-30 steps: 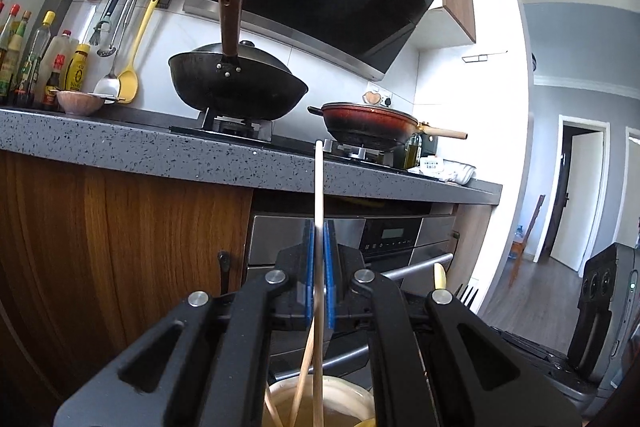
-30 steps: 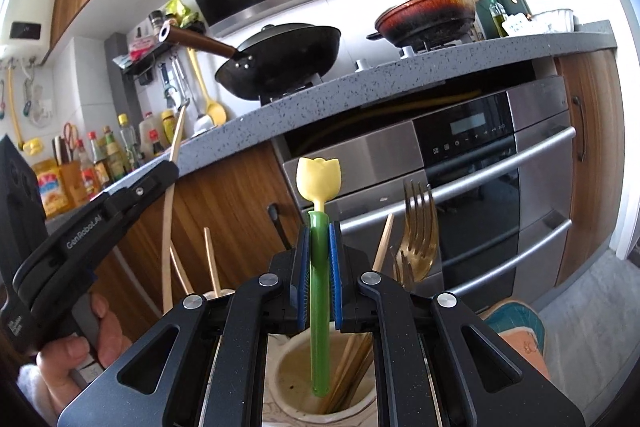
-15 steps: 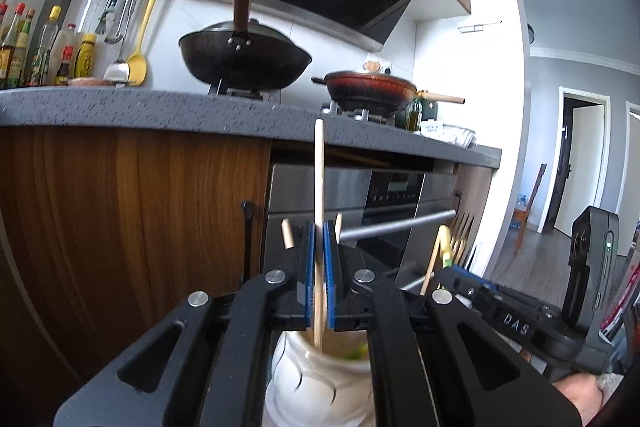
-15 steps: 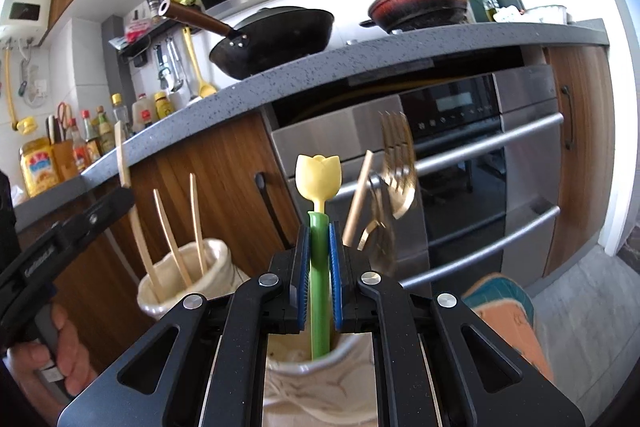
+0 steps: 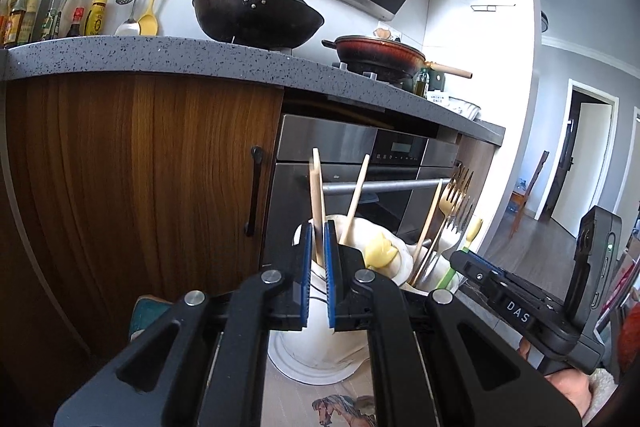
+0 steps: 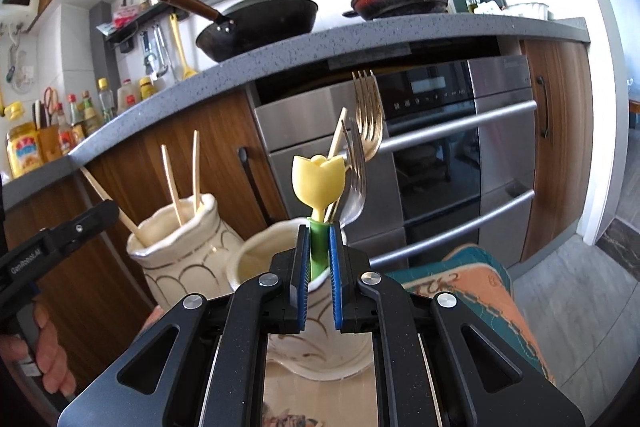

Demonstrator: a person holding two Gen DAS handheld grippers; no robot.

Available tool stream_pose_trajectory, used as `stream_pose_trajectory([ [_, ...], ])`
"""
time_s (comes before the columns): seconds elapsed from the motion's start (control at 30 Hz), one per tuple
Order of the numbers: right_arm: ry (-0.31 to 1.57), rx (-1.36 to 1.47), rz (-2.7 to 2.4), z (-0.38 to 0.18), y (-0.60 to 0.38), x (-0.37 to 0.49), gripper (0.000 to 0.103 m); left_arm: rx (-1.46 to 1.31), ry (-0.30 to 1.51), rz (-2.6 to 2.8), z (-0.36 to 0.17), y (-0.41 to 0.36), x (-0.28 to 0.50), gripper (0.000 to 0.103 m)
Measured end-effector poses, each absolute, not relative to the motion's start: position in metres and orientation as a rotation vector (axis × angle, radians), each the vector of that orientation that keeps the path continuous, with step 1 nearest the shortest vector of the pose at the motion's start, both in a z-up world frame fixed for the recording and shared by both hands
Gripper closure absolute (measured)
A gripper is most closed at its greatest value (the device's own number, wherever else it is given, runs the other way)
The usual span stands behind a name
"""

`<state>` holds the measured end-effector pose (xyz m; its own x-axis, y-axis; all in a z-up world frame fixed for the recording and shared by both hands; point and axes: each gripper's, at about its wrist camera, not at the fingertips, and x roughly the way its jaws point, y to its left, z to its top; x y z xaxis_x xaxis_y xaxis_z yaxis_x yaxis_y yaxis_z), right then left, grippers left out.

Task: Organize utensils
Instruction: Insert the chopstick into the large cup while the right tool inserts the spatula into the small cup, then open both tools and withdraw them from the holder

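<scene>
Two cream ceramic jars stand side by side. My left gripper [image 5: 316,247] has its jaws slightly parted around a wooden chopstick [image 5: 317,195] that stands in the left jar [image 5: 320,339]; another chopstick [image 5: 357,193] leans beside it. My right gripper [image 6: 319,251] has its jaws slightly parted around the green stem of a yellow tulip-topped utensil [image 6: 318,183] standing in the right jar [image 6: 256,263]. Gold and silver forks [image 6: 366,115] stand in that jar too. The left jar [image 6: 176,247] holds several chopsticks.
Wooden cabinets [image 5: 140,167] and a steel oven [image 6: 440,147] stand right behind the jars under a grey counter [image 5: 160,59]. A black wok [image 5: 256,15] and a red pan [image 5: 380,55] sit on the stove. A patterned cloth [image 6: 480,291] lies to the right.
Both grippers have come down to the jars. The chopstick and the tulip utensil now stand deep in their jars, and both pairs of jaws have parted a little.
</scene>
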<state>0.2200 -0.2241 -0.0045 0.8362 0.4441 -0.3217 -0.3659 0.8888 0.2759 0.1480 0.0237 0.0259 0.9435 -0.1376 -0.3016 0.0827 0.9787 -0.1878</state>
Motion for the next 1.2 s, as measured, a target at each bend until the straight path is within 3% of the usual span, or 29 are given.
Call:
stream_pose_trajectory([
  [0.07,0.393,0.214,0.432,-0.004,-0.226,0.22,0.092,-0.171,0.329,-0.117,0.026,0.022,0.148,0.084],
  [0.17,0.393,0.227,0.438,-0.002,-0.229,0.22,0.086,-0.164,0.341,-0.11,0.026,0.021,0.148,0.079],
  [0.33,0.356,0.229,0.428,0.005,-0.233,0.21,0.059,-0.168,0.348,-0.104,0.029,0.021,0.144,0.061],
  [0.43,0.35,0.237,0.413,0.008,-0.239,0.203,0.05,-0.163,0.348,-0.093,0.031,0.022,0.137,0.048],
  [0.5,0.35,0.242,0.406,0.01,-0.243,0.196,0.028,-0.161,0.351,-0.089,0.031,0.024,0.133,0.04],
  [0.53,0.351,0.245,0.406,0.011,-0.245,0.193,0.024,-0.16,0.352,-0.085,0.031,0.025,0.131,0.034],
  [0.63,0.366,0.235,0.426,0.012,-0.246,0.184,0.016,-0.157,0.349,-0.063,0.03,0.03,0.121,0.018],
  [0.77,0.399,0.181,0.429,0.01,-0.243,0.172,0.01,-0.146,0.37,-0.038,0.026,0.039,0.11,0.006],
  [1.2,0.603,-0.036,0.496,-0.023,-0.199,0.131,0.007,-0.164,0.494,0.038,-0.005,0.077,0.08,0.006],
])
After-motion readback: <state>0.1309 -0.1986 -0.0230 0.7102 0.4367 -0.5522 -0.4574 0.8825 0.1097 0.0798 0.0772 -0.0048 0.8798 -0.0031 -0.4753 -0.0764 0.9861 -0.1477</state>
